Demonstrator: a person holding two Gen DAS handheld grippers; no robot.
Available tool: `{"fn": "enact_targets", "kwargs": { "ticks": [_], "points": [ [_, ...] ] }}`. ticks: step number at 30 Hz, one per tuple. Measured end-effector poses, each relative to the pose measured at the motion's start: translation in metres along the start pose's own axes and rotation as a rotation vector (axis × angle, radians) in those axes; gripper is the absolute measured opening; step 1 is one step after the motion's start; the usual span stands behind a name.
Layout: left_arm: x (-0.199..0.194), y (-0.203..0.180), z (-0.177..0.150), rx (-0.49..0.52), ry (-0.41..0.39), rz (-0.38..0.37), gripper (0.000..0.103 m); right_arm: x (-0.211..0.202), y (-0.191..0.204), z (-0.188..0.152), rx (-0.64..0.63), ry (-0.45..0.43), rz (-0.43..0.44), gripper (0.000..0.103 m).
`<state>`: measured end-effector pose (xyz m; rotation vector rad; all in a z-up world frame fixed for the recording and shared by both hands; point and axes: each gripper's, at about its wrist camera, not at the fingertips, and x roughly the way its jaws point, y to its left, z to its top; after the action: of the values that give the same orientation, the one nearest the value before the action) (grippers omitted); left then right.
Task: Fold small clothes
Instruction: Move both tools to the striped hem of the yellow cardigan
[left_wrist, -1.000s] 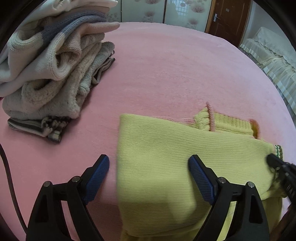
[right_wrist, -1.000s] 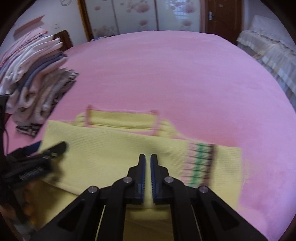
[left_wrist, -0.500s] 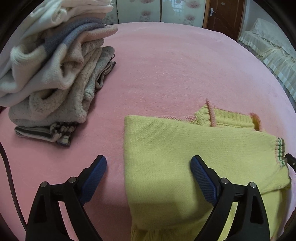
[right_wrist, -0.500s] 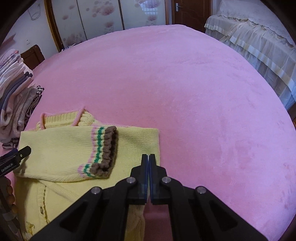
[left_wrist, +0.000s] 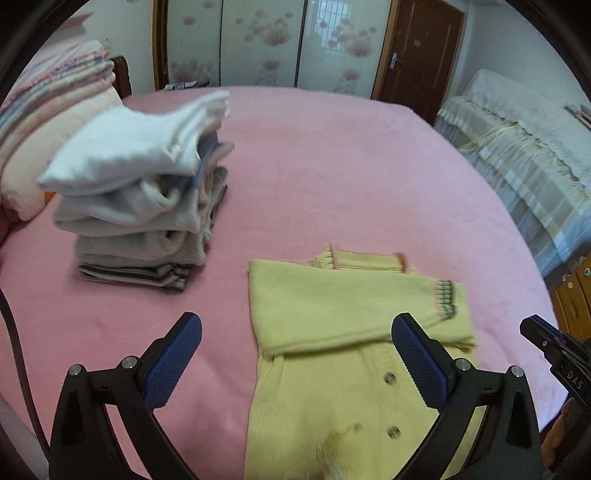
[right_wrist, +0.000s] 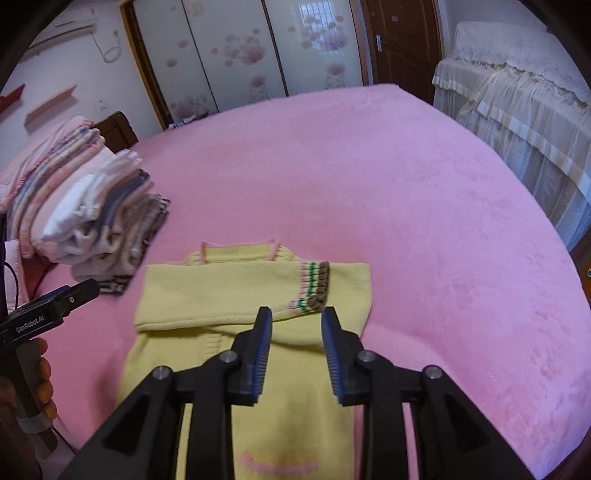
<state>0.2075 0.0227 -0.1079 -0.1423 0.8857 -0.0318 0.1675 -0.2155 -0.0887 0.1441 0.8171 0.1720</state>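
Small yellow knitted cardigan (right_wrist: 255, 295) lies flat on the pink plush bedspread (right_wrist: 406, 206), sleeve folded across its chest; left gripper (left_wrist: 295, 354) jaws opening, spread wide, empty; right gripper (right_wrist: 296, 350) jaws opening, nothing between them; stack of folded clothes (left_wrist: 147, 206) nearby.

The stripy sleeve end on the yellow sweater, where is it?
In the right wrist view the striped cuff lies folded across the yellow sweater, just below its pink-edged collar, on the pink bed.

Right hand-held gripper (right_wrist: 296, 325) opening, empty, above yellow sweater (right_wrist: 221, 295).
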Motion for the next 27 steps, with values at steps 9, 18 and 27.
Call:
{"fn": "enact_targets", "kwargs": {
  "ticks": [9,18,27],
  "points": [
    [-0.103,-0.004,-0.050,0.023,-0.105,-0.070,0.102,-0.111,0.035,-0.023,-0.062,-0.138,0.047,0.047],
    [-0.141,0.002,-0.123,0.095,-0.117,-0.038,0.102,-0.150,0.040,-0.078,-0.074,-0.156,0.062,0.057],
    [-0.116,0.021,-0.185,0.048,-0.023,-0.104,0.102,-0.138,0.020,-0.137,-0.050,-0.116,0.050,0.057]
  ]
}}
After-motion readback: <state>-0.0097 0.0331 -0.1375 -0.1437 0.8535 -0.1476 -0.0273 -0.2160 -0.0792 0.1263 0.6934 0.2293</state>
